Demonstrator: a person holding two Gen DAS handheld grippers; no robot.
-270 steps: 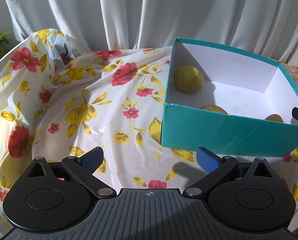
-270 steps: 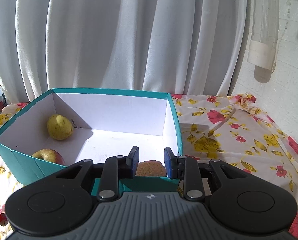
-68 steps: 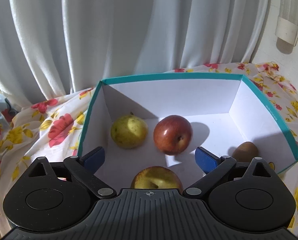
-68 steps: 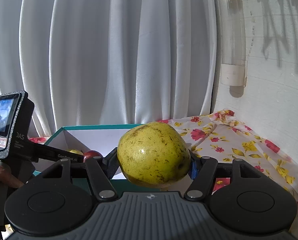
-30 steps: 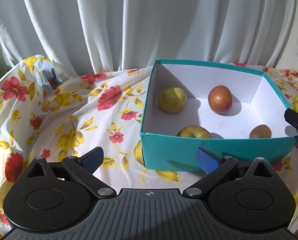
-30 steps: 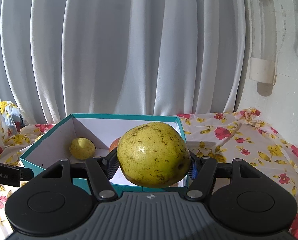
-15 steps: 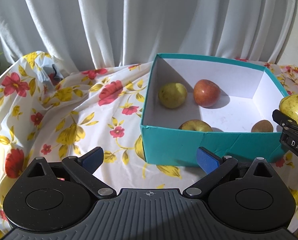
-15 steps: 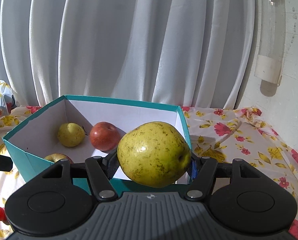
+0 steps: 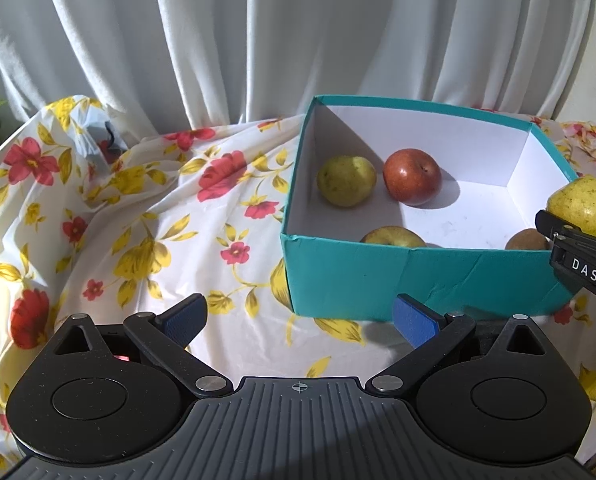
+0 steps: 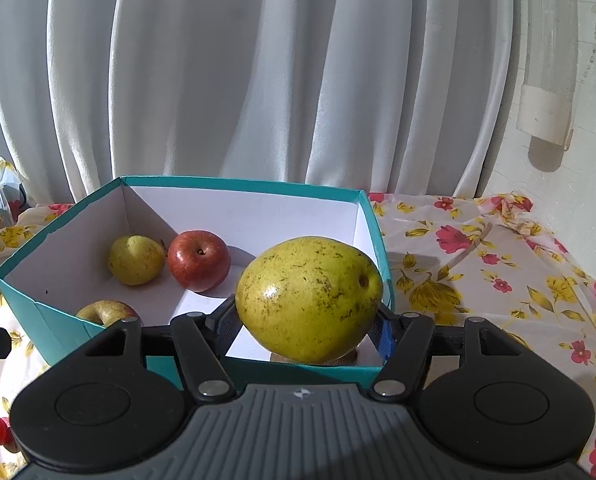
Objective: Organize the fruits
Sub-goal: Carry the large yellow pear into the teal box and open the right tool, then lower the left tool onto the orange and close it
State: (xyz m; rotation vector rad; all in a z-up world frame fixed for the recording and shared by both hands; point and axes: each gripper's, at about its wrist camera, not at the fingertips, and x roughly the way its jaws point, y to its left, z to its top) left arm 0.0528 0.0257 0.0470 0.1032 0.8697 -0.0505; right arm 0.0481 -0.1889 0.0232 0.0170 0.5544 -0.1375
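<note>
1. My right tongs (image 10: 303,326) are clamped on the large yellow-green pear (image 10: 307,300), one pad on each flank. I grip it across its widest part so the round fruit cannot roll out.
2. I hold the pear above the near right corner of the teal box (image 10: 58,334), just over the rim. That corner suits a drop because most of the white floor there is bare.
3. In the box lie a small yellow pear (image 10: 136,260) and a red apple (image 10: 198,260), side by side at the far left, a yellow apple (image 10: 106,312) against the near wall, and a brown kiwi (image 9: 525,240) in the near right corner, almost under my load.
4. My left tongs (image 9: 298,318) are spread wide and hold nothing. They hang over the flowered cloth (image 9: 138,216) on the counter, short of the box, clear of the right side's path.
5. I judge the release should land beside the kiwi, not on it.
</note>
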